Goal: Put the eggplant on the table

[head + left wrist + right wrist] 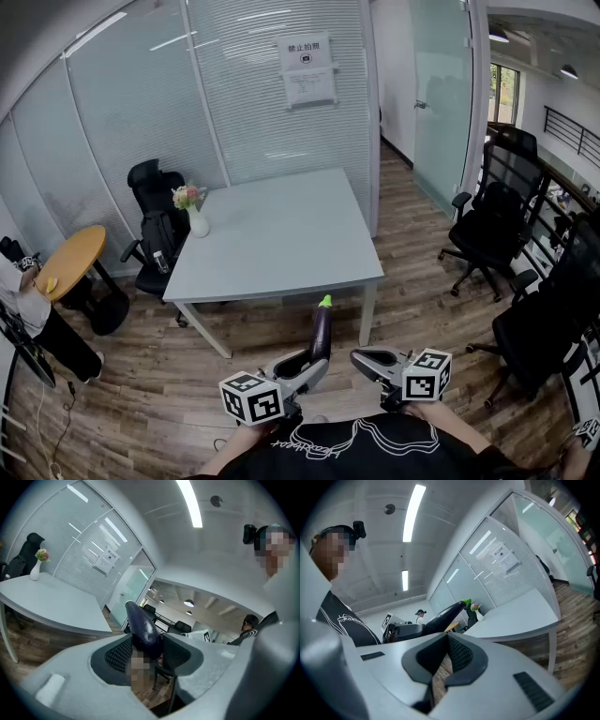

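A dark purple eggplant [322, 337] with a green stem stands upright in my left gripper [314, 366], which is shut on its lower end. In the left gripper view the eggplant [143, 625] sticks up from between the black pads of the left gripper [146, 651]. My right gripper [361, 359] hovers just right of it, shut with nothing between its jaws. The right gripper view shows the right gripper [446, 641] with its pads meeting, and the eggplant [445, 613] beyond them. The grey square table [281, 234] stands ahead, beyond both grippers.
A white vase with flowers [195, 211] sits at the table's far left corner. Black office chairs stand left of the table [155, 225] and along the right [492, 225]. A round yellow table [70, 258] and a person [28, 309] are at the far left. Glass partitions close the back.
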{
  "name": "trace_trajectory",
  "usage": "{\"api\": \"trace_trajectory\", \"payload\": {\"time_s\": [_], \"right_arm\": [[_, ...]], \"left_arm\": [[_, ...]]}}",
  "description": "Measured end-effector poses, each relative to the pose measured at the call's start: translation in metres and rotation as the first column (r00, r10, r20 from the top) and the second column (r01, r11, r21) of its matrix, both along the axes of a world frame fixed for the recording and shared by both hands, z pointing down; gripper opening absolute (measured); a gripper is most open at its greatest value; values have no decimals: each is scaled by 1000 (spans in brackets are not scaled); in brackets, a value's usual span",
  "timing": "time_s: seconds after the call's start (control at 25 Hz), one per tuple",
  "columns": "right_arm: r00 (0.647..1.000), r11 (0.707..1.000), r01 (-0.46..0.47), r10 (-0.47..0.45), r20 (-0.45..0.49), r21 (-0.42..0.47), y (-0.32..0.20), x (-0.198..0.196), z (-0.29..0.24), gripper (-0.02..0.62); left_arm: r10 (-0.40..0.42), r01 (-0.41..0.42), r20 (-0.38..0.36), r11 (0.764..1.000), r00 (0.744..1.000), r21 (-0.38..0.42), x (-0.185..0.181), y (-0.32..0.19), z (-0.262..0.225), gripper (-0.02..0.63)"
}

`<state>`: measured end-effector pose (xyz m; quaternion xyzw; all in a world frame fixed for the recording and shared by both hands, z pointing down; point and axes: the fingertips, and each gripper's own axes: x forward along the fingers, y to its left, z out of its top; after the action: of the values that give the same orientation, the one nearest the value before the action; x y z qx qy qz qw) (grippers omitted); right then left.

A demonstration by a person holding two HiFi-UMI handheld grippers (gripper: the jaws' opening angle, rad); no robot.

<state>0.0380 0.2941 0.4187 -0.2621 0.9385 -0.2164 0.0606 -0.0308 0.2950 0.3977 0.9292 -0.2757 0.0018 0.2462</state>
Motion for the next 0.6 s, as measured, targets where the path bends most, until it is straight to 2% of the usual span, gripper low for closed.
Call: {"api": "trace_trajectory", "payload": {"time_s": [0.32,0.6], "right_arm": [[1000,1000,-18,17,24,23,7,10,-11,9],[1000,1000,-1,1,30,12,-1,6,-6,9]], "left_arm": [[20,-20,26,1000,999,19,11,9,-9,206],[5,-5,13,1000,1000,4,6,-1,-3,206]]}}
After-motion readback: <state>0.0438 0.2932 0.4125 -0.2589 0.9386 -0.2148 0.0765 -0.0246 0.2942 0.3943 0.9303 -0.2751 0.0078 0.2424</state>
